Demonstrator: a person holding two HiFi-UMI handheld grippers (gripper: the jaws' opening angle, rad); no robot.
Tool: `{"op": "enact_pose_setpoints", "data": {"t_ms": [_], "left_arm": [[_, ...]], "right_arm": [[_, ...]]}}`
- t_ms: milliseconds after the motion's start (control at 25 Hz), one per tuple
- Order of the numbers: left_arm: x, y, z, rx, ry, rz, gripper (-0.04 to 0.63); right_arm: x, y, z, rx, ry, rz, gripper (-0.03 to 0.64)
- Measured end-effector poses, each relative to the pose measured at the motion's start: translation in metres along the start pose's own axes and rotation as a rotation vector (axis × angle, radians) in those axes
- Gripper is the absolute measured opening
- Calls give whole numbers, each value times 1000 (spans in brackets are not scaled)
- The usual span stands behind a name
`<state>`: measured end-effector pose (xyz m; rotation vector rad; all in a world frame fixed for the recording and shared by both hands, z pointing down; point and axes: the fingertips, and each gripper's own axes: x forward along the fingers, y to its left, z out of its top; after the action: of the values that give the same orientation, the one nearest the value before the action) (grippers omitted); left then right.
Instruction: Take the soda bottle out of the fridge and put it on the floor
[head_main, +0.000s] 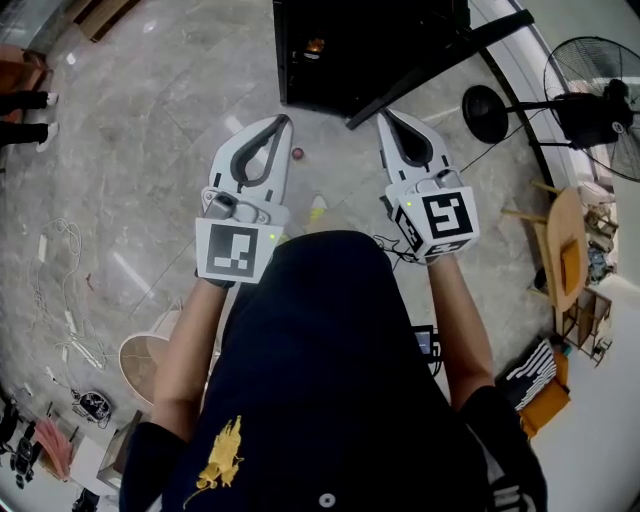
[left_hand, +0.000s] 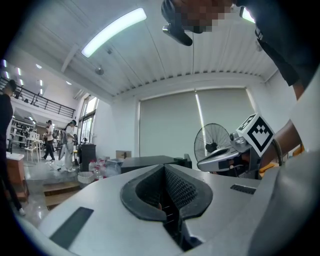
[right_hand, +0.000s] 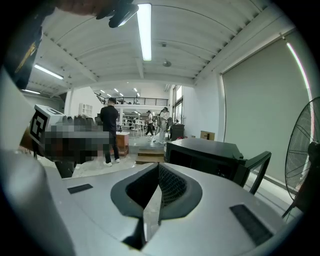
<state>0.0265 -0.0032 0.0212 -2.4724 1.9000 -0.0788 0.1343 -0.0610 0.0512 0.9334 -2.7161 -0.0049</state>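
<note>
Closest up, saw a dark shirt (head_main: 320, 380) filling the 6 o'clock side of the head view. Found the black fridge (head_main: 330, 60) at 12 o'clock, standing on the grey floor (head_main: 150, 150) with its door (head_main: 440, 62) swung open toward 2 o'clock. Held the left gripper (head_main: 284, 122) out at 11 o'clock and the right gripper (head_main: 384, 116) at 1 o'clock, both claws pressed together, pinching nothing, tips aimed at the fridge. Spotted a small orange thing (head_main: 315, 45) inside the fridge, a pale yellow thing (head_main: 318, 207) on the floor between the two grippers, and a tiny red thing (head_main: 297, 153) near the left tip. Could not pick out the soda bottle among them for sure. Judged it a match for two stories: bottle inside waiting for a reach, or bottle down on the floor already. Guessed any grab would call for spreading a claw first.
</note>
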Motion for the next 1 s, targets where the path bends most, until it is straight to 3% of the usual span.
{"op": "enact_pose_setpoints", "data": {"t_ms": [280,1000], "left_arm": [[8,2,14,13,-36,14,17],[13,5,10,14,-28,21,17]], "right_arm": [[2,-7,6,-10,-5,5,-3],[8,-12,6,-5,-14,4,-3]]}}
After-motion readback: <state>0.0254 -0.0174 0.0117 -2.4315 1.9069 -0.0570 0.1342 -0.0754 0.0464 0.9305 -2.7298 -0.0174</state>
